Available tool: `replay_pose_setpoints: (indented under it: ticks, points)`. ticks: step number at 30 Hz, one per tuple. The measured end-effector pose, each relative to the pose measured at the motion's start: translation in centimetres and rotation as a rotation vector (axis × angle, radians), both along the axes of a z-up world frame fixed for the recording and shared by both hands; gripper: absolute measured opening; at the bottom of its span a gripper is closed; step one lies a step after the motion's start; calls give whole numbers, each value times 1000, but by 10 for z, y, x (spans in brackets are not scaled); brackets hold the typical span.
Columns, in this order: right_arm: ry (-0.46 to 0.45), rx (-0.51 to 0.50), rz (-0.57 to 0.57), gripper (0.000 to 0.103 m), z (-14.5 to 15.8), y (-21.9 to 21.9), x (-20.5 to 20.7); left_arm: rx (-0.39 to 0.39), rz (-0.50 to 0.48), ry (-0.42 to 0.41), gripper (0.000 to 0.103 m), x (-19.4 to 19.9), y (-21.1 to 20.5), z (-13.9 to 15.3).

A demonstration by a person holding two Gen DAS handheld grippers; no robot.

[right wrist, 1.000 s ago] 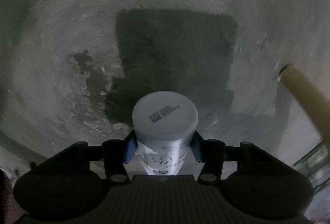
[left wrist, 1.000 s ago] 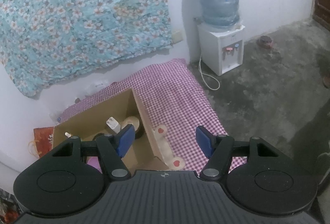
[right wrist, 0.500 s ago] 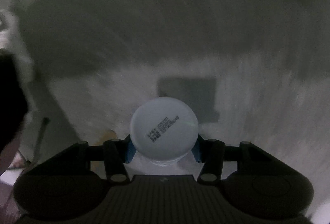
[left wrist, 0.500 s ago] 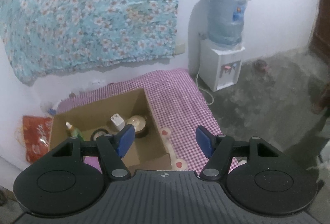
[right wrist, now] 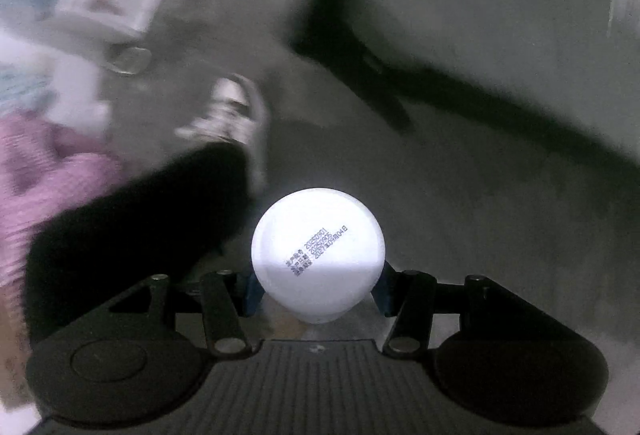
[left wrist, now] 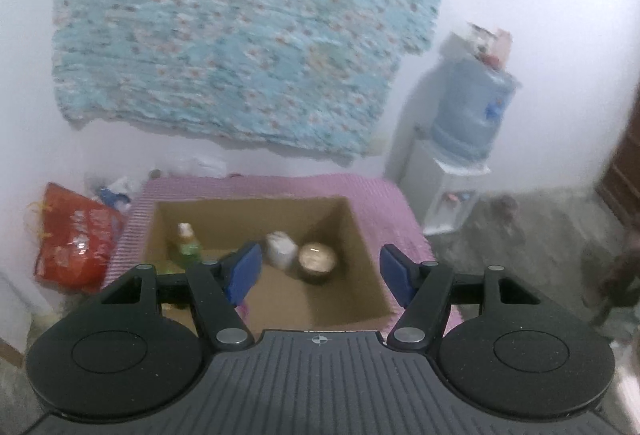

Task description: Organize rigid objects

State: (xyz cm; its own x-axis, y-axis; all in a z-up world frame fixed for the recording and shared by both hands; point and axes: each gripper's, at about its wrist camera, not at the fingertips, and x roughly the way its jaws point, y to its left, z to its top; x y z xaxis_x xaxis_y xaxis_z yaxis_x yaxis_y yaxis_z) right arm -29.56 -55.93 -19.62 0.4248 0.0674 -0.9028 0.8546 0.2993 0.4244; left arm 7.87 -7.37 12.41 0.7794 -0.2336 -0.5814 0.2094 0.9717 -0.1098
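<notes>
An open cardboard box (left wrist: 360, 235) rests on a pink checked cloth (left wrist: 384, 203) on the floor. Inside it stand a green bottle (left wrist: 186, 245), a white container (left wrist: 282, 249) and a round tin (left wrist: 318, 261). My left gripper (left wrist: 320, 271) hovers open above the box's near side, nothing between its blue pads. My right gripper (right wrist: 316, 287) is shut on a white round-bottomed jar (right wrist: 318, 251), whose base with printed date code faces the camera. It hangs high over the grey floor.
A water dispenser (left wrist: 460, 163) with a blue bottle stands right of the cloth. A red bag (left wrist: 76, 235) lies left of the box. Under the right gripper a person's dark trouser leg (right wrist: 136, 219) and shoe (right wrist: 232, 119) stand beside the cloth.
The left gripper swung round so the box now sits square in front of it. The right gripper rose well off the floor with the jar and rolled, bringing the leg and cloth into view.
</notes>
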Motion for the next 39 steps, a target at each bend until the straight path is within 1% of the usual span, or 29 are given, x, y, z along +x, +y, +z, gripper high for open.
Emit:
replay_pose_setpoints:
  ticks: [3,6,7,9,11,13,14,16,19,20,21,22,25,27,28,29,30,33,34,36,39]
  points:
    - [-113,-102,39,55,76,11,12,-30,43,-17,65,-8,25,0]
    - [-231,-217,114,55,148,28,30,-15,86,-46,65,-18,45,-2]
    - [-285,-255,146,55,175,37,38,-7,96,-53,66,-20,50,-3]
    - [-384,-295,211,55,215,56,60,-9,108,-45,66,-23,63,-7]
    - [-496,-298,284,55,249,73,86,-26,113,-23,66,-23,74,-13]
    - [-594,-266,362,55,276,87,116,-35,130,-2,66,-22,84,-19]
    - [-636,-246,402,55,283,95,136,-37,132,2,66,-23,88,-23]
    - [-684,-186,470,55,293,108,176,-35,139,20,66,-24,96,-31]
    - [-728,-23,563,55,278,130,249,-38,131,49,66,-24,105,-43]
    - [-720,26,606,55,272,139,276,-36,123,56,66,-24,106,-47]
    - [-704,48,641,55,265,148,298,-30,119,63,66,-22,107,-51]
    - [-676,50,683,55,262,156,321,-24,118,74,66,-20,108,-54]
    - [-566,-6,796,55,253,181,376,-31,102,99,66,-11,110,-63]
    - [-503,-13,846,55,248,201,395,-34,96,109,66,-7,110,-70]
    - [-503,-13,846,55,248,201,395,-34,94,113,66,-5,109,-73]
    - [-437,-27,903,55,241,218,415,-31,89,119,66,-1,107,-76]
    - [-403,-45,932,55,238,228,420,-28,83,125,66,1,106,-79]
    - [-281,-122,1041,55,227,252,447,-21,59,146,66,8,101,-87]
    - [-270,-147,1063,55,226,259,450,-19,54,151,66,9,100,-88]
    - [-210,-213,1113,55,227,273,468,-17,47,160,66,12,99,-91]
    - [-138,-267,1202,55,226,287,490,-28,45,161,66,14,101,-91]
